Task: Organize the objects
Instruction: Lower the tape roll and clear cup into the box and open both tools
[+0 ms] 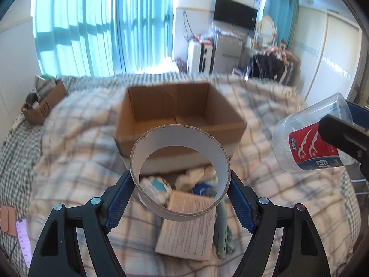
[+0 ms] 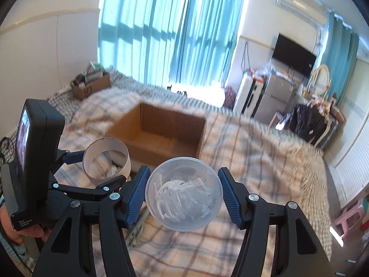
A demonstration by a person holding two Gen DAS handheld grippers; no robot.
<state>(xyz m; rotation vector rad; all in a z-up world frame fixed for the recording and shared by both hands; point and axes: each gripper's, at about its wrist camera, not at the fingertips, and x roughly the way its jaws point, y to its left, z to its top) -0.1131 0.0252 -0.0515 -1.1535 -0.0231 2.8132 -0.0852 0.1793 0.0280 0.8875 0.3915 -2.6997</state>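
My left gripper (image 1: 181, 194) is shut on a white cardboard ring (image 1: 216, 152), held above the bed; it also shows in the right wrist view (image 2: 125, 159). My right gripper (image 2: 183, 196) is shut on a clear plastic jar of floss picks (image 2: 184, 191), with its red label seen in the left wrist view (image 1: 311, 147). An open, empty cardboard box (image 1: 180, 115) sits on the plaid blanket just ahead of both grippers; it also shows in the right wrist view (image 2: 161, 133).
Below the ring lie a printed paper box (image 1: 186, 226), white and blue packets (image 1: 159, 184) and a pale green strip (image 1: 222, 235). A second cardboard box with items (image 1: 41, 101) stands at the bed's far left. Curtains and furniture are behind.
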